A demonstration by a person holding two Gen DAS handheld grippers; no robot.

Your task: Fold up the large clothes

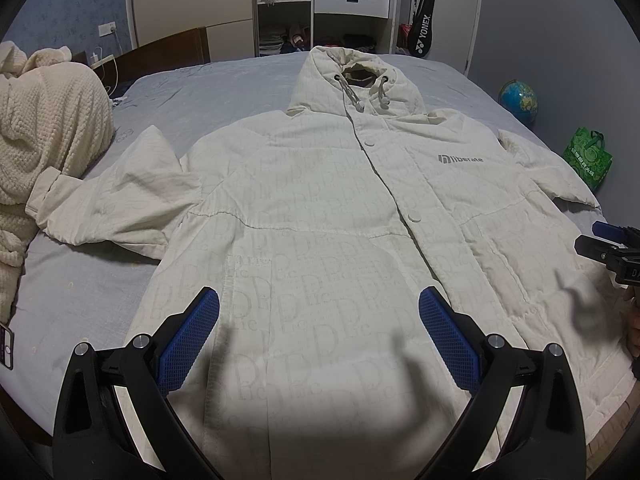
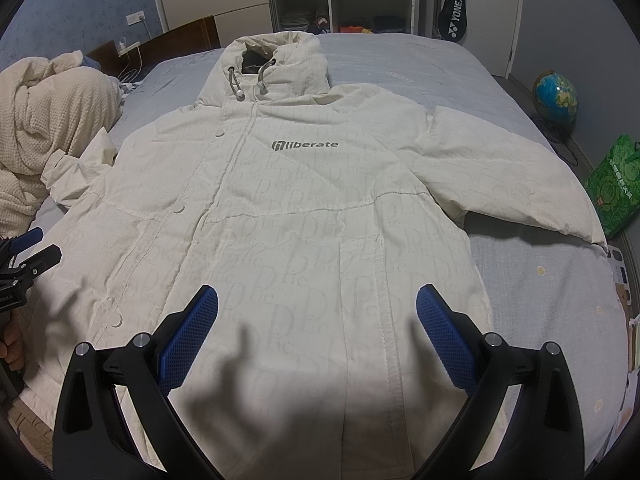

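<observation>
Both my grippers, left gripper (image 1: 319, 336) and right gripper (image 2: 317, 334), hover with jaws spread, holding nothing. Jacket (image 1: 320, 208) lies flat, face up on bed (image 1: 224, 92). Looks puffy, soft, bulky; I'd pinch sleeve cuffs first.

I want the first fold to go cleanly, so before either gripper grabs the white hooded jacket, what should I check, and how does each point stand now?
1. White hooded jacket lies flat, front up on the grey bedsheet: ok.
2. Snap front closed: ok.
3. Both sleeves spread outward: ok.
4. Left gripper open, holding nothing: ok.
5. Right gripper open, holding nothing: ok.
6. Left sleeve cuff free of the cream knitted blanket: not ok, they touch.
</observation>
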